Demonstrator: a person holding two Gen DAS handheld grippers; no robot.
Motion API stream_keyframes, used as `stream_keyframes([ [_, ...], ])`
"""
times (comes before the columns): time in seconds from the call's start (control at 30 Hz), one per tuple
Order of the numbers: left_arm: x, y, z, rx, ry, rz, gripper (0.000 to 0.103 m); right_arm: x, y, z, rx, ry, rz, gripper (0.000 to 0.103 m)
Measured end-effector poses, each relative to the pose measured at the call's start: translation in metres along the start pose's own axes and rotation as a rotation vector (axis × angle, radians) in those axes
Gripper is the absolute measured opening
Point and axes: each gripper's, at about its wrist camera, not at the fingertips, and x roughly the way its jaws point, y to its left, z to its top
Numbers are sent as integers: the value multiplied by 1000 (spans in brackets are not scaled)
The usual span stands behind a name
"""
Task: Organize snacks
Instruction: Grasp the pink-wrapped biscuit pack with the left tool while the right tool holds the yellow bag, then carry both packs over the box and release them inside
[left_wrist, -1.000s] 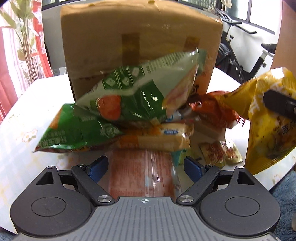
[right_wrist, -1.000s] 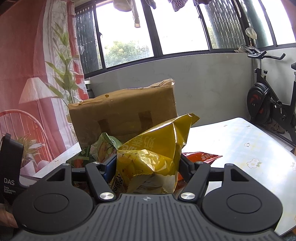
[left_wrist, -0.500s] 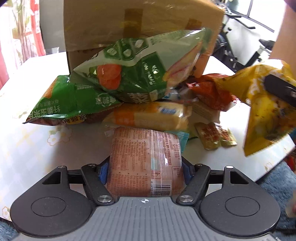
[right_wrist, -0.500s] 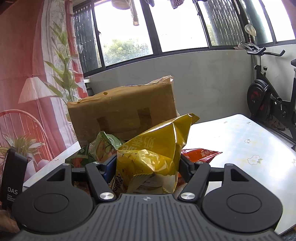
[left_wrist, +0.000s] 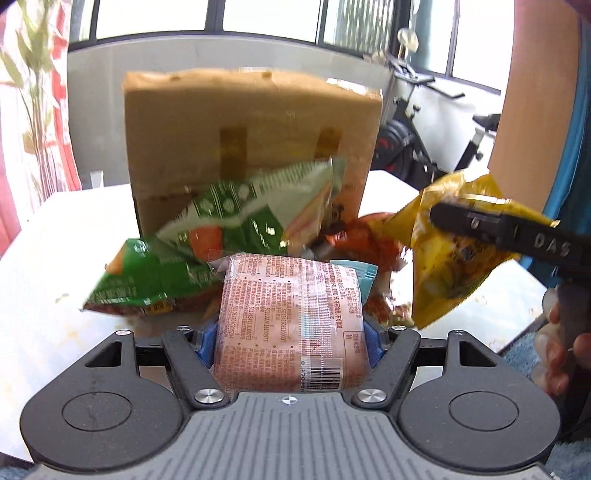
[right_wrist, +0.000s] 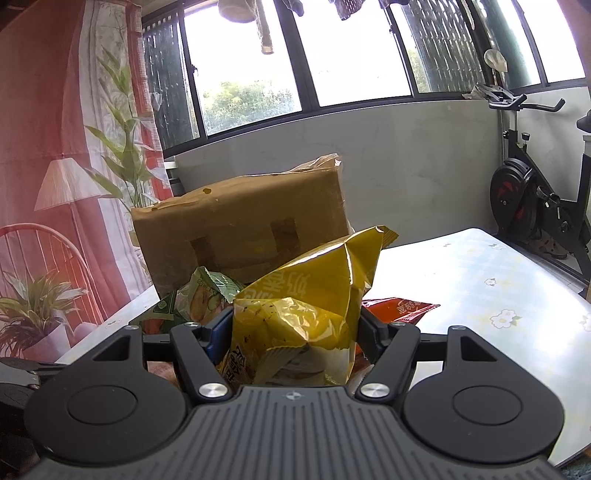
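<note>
My left gripper is shut on a pink-brown wrapped snack pack, held off the white table. Behind it lie two green snack bags and an orange-red bag, piled against a cardboard box. At the right of the left wrist view, my right gripper holds a yellow chip bag in the air. In the right wrist view, my right gripper is shut on that yellow chip bag, with the cardboard box and green bags beyond.
A red bag lies on the flowered table to the right of the pile. An exercise bike stands past the table's far right. Curtains and plants are on the left. A person's hand grips the right handle.
My left gripper closed on the pink-brown pack and has lifted it up and back from the pile. The right gripper stayed still with the yellow bag.
</note>
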Motion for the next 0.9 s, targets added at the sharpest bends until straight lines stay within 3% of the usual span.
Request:
stream_keyframes([
  [0.4, -36, -5, 21, -4, -129, 34, 74, -2, 1, 1, -5, -7, -2, 69],
  [0.9, -62, -5, 81, -10, -267, 56, 74, -6, 2, 32, -29, -92, -3, 69],
])
